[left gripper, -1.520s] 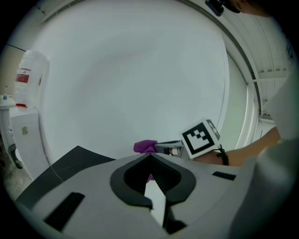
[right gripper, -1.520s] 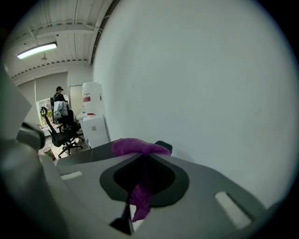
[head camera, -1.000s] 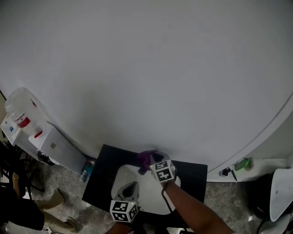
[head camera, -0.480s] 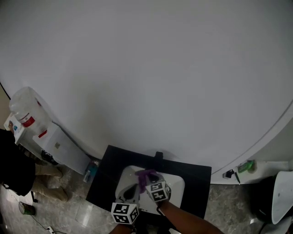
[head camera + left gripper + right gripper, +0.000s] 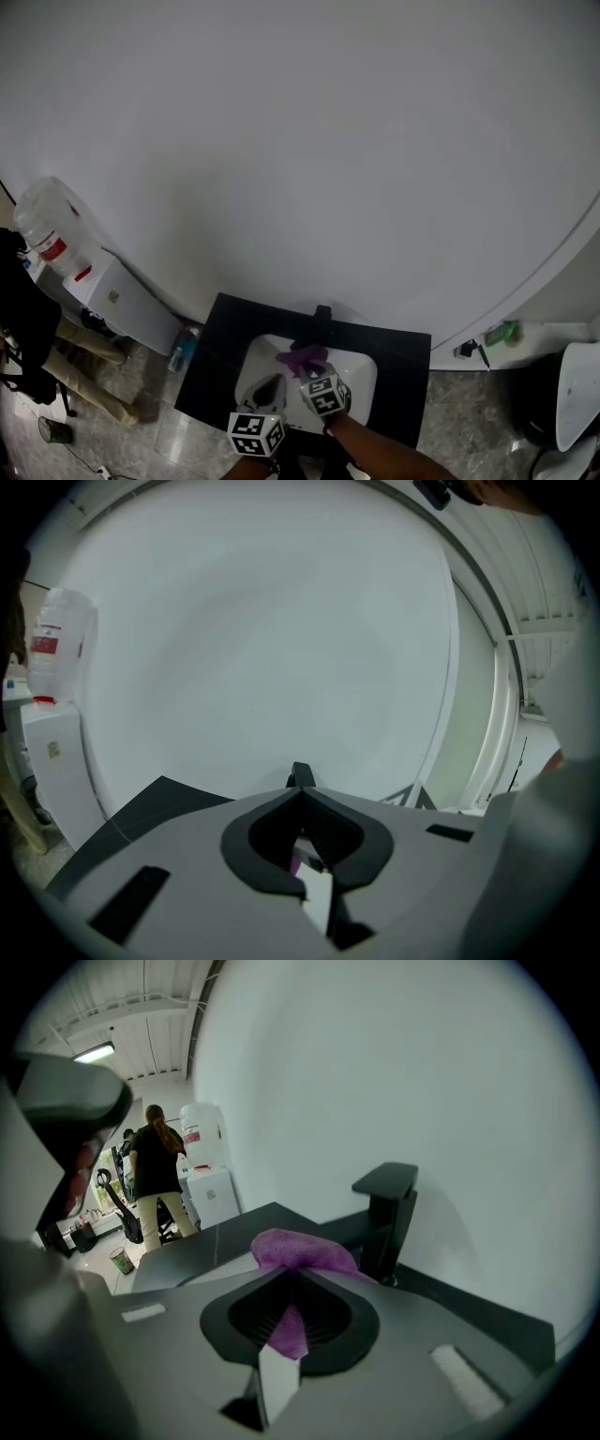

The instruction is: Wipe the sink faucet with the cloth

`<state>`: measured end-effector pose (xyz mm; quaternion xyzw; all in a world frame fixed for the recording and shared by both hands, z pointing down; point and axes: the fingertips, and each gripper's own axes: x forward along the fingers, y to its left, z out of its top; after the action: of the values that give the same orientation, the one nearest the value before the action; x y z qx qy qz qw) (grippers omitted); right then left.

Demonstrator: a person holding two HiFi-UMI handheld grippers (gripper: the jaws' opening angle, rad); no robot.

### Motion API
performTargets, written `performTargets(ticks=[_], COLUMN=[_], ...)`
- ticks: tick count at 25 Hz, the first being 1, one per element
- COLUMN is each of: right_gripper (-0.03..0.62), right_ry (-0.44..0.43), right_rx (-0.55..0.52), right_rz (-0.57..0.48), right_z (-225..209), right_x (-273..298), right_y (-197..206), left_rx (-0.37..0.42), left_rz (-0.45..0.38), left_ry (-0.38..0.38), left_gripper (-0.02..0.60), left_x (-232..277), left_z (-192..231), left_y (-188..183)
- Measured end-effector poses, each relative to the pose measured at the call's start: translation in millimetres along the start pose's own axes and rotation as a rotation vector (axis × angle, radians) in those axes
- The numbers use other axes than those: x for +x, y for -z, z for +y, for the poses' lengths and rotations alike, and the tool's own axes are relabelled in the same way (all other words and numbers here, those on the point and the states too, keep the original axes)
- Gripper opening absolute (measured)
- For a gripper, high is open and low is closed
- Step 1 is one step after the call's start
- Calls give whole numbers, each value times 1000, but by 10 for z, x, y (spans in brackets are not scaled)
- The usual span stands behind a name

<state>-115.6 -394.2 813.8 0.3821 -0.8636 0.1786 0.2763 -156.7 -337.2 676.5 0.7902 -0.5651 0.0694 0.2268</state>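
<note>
A black faucet [image 5: 323,321] stands at the back of a white sink [image 5: 364,377] set in a black counter [image 5: 405,361]. In the right gripper view the faucet [image 5: 385,1215] rises just beyond and to the right of the jaws. My right gripper [image 5: 310,371] is shut on a purple cloth [image 5: 302,357], which bunches out past the jaw tips [image 5: 298,1249] over the basin, a little short of the faucet. My left gripper [image 5: 269,387] hangs over the sink's left side with its jaws shut [image 5: 300,780] and nothing between them.
A water dispenser [image 5: 58,246] with a bottle stands left of the counter, and a person [image 5: 154,1181] stands near it. A plain white wall rises behind the faucet. A small green item [image 5: 500,334] lies on a ledge at the right.
My right gripper has drawn the cloth back from the faucet toward me, over the basin. The left gripper has barely moved. The person at the left has shifted.
</note>
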Motion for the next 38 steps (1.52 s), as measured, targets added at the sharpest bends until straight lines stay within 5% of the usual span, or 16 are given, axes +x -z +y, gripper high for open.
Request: performTargets(ticks=[3,7,11,21,31,38], right_gripper=[29,29,29,29,31,31], right_ry=[17,64,45,-27,9,67], right_rx=[22,-2,-48,-11,18,20], right_rz=[-1,-90,-56,-1,-245,-343], right_z=[-85,-409,-646,-198,-71,-135], right_x=[-173,-243,76,-351,-1877,-2430], right_y=[168,-262,-517,261,-663,-1175], left_rx=[5,11,15,38,104,141], left_rz=[-1,-3,-1,-7,-49,-118], left_ry=[12,17,18,34,84,106], left_gripper=[5,5,5,5,5,5], left_x=[2,30,114,92,-359,-514], left_z=[-51,-67,-84,-127,-670,-1004], left_y=[-37,-106,-113,-199,-547,-900])
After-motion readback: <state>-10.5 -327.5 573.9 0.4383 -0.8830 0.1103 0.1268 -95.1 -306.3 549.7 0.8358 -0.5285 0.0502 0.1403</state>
